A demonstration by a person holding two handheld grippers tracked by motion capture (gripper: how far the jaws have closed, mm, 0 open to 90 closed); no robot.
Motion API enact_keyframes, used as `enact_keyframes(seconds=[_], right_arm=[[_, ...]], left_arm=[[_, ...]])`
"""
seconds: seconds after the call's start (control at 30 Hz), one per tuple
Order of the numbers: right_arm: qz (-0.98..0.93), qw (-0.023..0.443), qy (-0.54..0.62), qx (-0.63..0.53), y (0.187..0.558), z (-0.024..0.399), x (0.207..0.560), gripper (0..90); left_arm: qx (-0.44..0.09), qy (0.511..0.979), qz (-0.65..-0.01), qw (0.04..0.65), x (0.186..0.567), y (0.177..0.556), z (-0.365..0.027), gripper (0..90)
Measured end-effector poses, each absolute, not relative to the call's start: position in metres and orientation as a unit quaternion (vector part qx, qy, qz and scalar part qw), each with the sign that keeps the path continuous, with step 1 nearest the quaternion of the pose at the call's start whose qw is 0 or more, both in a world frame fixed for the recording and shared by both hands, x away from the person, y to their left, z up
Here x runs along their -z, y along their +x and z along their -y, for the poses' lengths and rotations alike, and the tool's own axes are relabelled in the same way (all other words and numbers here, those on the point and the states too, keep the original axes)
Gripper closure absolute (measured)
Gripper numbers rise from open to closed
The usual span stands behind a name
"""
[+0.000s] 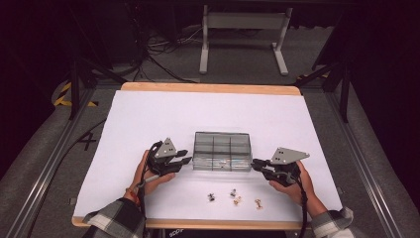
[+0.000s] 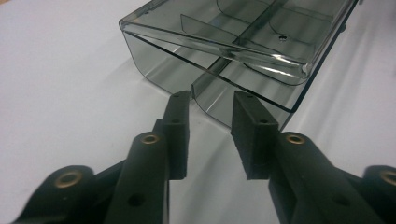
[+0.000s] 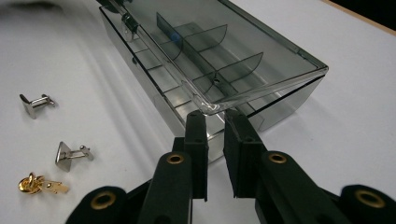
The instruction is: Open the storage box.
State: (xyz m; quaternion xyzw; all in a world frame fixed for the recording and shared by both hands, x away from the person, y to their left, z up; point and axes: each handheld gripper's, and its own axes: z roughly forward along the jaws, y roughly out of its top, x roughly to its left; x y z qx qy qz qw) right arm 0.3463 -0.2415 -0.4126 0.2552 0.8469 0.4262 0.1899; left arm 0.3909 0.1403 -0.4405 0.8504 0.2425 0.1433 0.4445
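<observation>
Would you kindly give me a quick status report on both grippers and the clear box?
Left gripper open at the compartment box end wall, nothing held. Right gripper narrowly parted at the opposite end, grip unclear. Lid down. Cufflinks loose on the table, clear of both.

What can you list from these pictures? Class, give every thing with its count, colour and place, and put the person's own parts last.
Box: one, clear smoky grey, with compartments, mid-table between the grippers.
Cufflinks: four, silver and gold, on the sheet in front of the box.
Sheet: one, white, covering the table.
Table: one, wooden edge showing.
Frame: one, white, on the floor beyond the table.
Left gripper: black, jaws apart at the box's left end.
Right gripper: black, at the box's right end.
Sleeves: two, plaid.
</observation>
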Motion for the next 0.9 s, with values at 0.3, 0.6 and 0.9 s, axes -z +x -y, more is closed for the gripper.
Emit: enact_keyframes(seconds=[0.3,0.6,0.9], right_arm=[[-0.840,0.213,0.254,-0.430,0.350,0.239,0.409,77.5],[-0.834,0.233,0.257,-0.430,0.352,0.239,0.407,70.8],[-0.825,0.254,0.253,-0.436,0.352,0.238,0.405,66.0]], left_arm=[[-0.155,0.843,-0.248,0.451,0.436,0.392,-0.137,57.0],[-0.163,0.839,-0.251,0.456,0.433,0.394,-0.137,56.1],[-0.179,0.832,-0.251,0.461,0.428,0.397,-0.132,55.3]])
